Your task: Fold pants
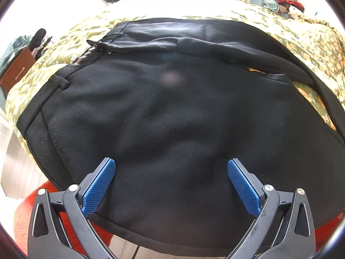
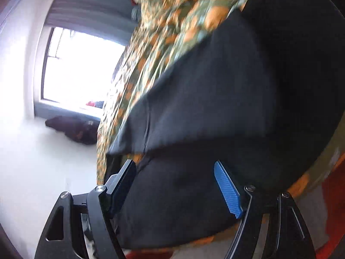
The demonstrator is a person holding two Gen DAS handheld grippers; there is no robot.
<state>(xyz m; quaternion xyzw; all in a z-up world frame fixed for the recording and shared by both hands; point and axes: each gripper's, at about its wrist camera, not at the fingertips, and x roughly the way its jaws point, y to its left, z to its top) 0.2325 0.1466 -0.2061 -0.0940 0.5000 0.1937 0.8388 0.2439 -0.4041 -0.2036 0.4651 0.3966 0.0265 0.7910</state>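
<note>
While the black woollen pants (image 1: 168, 112) lie spread across the bed with the green-and-orange floral cover (image 1: 90, 23), neither claw has hold of them. Toward the bed's left edge sits the waistband, with a belt loop (image 1: 60, 82) and an open brass zipper (image 1: 112, 48); the legs run off toward the right edge, where a strip of cover shows between them. The near side of the pants hangs a little over the bed's near edge, above an orange-red rug (image 1: 25, 213) on the floor.

Over that near side the left claw (image 1: 171, 185) hovers with its blue-padded fingers (image 1: 98, 191) spread wide, cloth visible beneath them but nothing pinched between.

Further right, the right claw (image 2: 175, 185) also stands wide open and empty, its view tilted and smeared by motion. Black cloth fills the gap behind its fingers, with one leg's folded edge (image 2: 155, 146) just ahead, yet the pads do not press on it.

Several things could go wrong from here, as I judge it. Closing the right claw while it is swinging could catch only the top layer, or snag the floral cover along with the cloth, so lifting would drag the bedding. If the two claws grip at uneven depths, the fold would skew and the legs would not stack. The overhanging near side could also slide toward the floor once the cloth is tugged.
</note>
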